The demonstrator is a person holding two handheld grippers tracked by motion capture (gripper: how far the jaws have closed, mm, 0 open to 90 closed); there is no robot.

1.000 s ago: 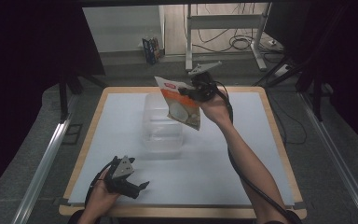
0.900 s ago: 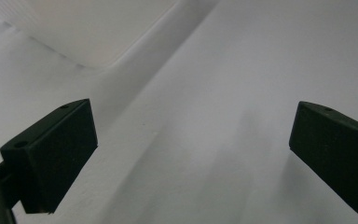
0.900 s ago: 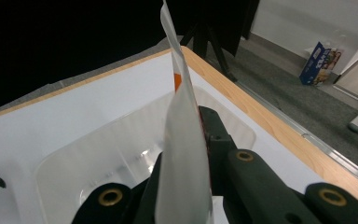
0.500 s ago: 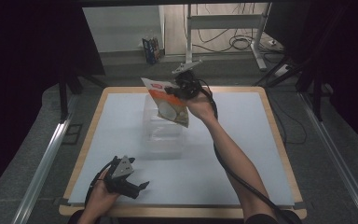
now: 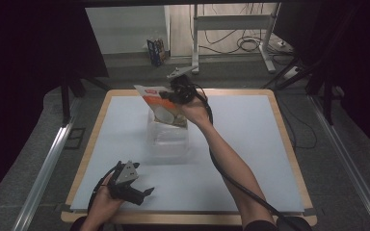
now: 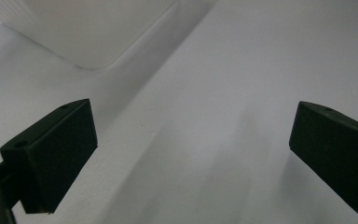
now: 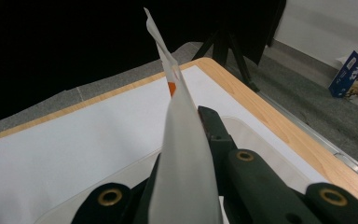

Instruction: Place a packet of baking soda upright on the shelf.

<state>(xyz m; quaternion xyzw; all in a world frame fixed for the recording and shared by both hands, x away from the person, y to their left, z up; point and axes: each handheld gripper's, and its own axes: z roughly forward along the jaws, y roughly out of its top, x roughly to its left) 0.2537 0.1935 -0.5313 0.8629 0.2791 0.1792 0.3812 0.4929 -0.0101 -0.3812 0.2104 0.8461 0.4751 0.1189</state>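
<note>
On the white table top (image 5: 250,159), framed by a wooden edge, stands one clear plastic container (image 5: 168,139), roughly at the centre of the surface. Above its far end one printed pouch (image 5: 161,103) is held in the air, tilted, its upper corner toward the left of the high view. The pouch is white and orange with a red patch near the top and a round white picture lower down; whatever lettering it carries is too small and blurred to read. The right gripper (image 5: 173,94) is clamped on this pouch: in the right gripper view the pouch (image 7: 182,154) is seen edge-on, rising between the two black jaws, which press against it from both sides, with the container's rim (image 7: 261,135) below. The person's right forearm reaches across the table to it, a black cable trailing beneath. The left gripper (image 5: 144,194) lies low at the near left of the table in the person's left hand (image 5: 103,202), well apart from the container. Its jaws stand wide apart with nothing between them; in the left gripper view they frame bare white surface, and a corner of the container (image 6: 88,32) shows beyond. On the floor past the table's far edge stands one small blue printed box (image 5: 156,50); its markings cannot be read. Count: two grippers, one pouch, one container, one box.
</note>
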